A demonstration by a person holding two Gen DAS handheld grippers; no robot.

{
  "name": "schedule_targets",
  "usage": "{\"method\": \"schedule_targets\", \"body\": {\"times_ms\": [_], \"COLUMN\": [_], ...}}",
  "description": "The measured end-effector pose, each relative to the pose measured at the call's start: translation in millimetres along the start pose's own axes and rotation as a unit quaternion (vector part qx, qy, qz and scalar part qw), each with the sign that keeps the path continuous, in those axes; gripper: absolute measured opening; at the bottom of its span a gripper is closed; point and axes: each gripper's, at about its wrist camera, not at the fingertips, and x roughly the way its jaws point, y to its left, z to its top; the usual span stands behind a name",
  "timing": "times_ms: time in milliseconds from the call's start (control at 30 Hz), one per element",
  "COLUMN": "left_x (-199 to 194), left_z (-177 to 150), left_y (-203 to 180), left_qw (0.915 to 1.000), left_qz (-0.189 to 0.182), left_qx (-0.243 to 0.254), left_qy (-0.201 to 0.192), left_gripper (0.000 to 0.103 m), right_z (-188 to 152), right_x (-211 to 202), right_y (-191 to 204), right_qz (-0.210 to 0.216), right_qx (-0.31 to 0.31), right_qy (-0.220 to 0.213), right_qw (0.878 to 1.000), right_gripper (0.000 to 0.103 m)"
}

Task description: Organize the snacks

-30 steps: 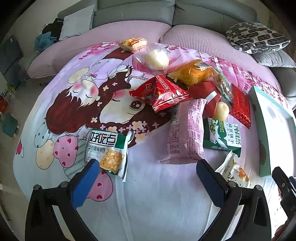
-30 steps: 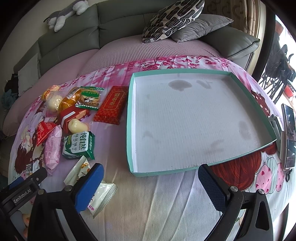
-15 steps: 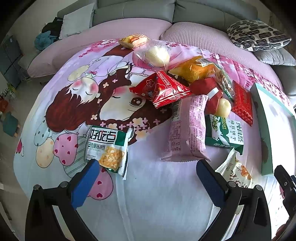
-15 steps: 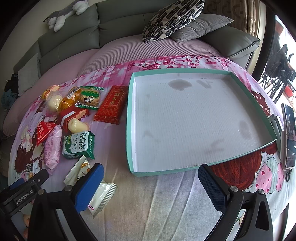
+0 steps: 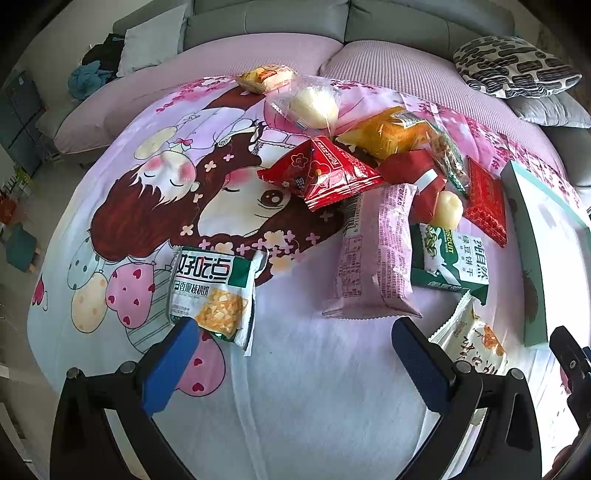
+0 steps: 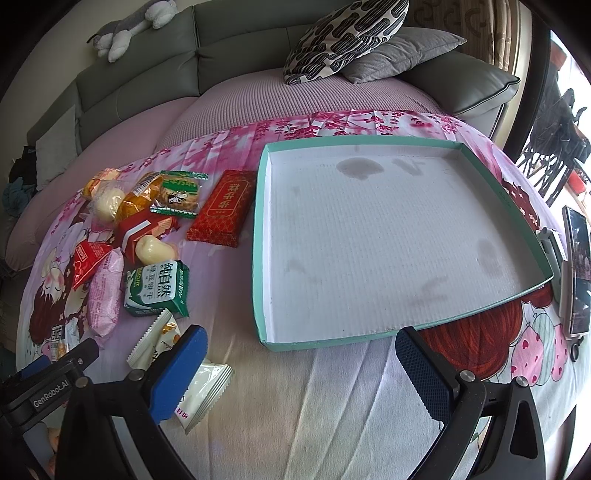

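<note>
Several snack packs lie on a cartoon-print sheet. In the left wrist view a white-green pack lies near my left finger, with a pink pack, a green biscuit pack, a red triangular pack and a white pack further right. My left gripper is open and empty above the sheet. In the right wrist view the teal-rimmed tray is empty. My right gripper is open and empty at its near edge, with the white pack under its left finger.
A grey sofa with patterned and grey cushions lies behind. A phone on a stand is at the right edge. The red flat pack and the pile lie left of the tray.
My left gripper has moved slightly forward toward the snacks; they sit a little lower in its view. The right gripper has hardly moved.
</note>
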Motion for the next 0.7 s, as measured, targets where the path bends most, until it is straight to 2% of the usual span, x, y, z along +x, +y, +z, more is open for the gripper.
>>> {"method": "schedule_targets", "body": {"times_ms": [267,600,700], "left_x": [-0.5,-1.8,-3.0], "left_z": [-0.8,-0.5,1.9], "left_y": [0.4,9.1,18.8], "left_qw": [1.0,0.9999,0.9996], "left_qz": [0.003,0.007,0.01], "left_qx": [-0.001,-0.011,-0.027], "left_qy": [-0.003,-0.003,-0.006], "left_gripper": [0.103,0.103,0.103], "right_z": [-0.9,-4.4,-4.1], "right_x": [-0.5,-3.2,-6.5], "right_y": [1.5,21.1,29.9], "right_qz": [0.002,0.014,0.032], "right_qx": [-0.003,-0.028,-0.041], "right_qy": [-0.002,-0.003,-0.005], "right_qw": [1.0,1.0,0.999], "right_gripper": [0.103,0.103,0.103]}}
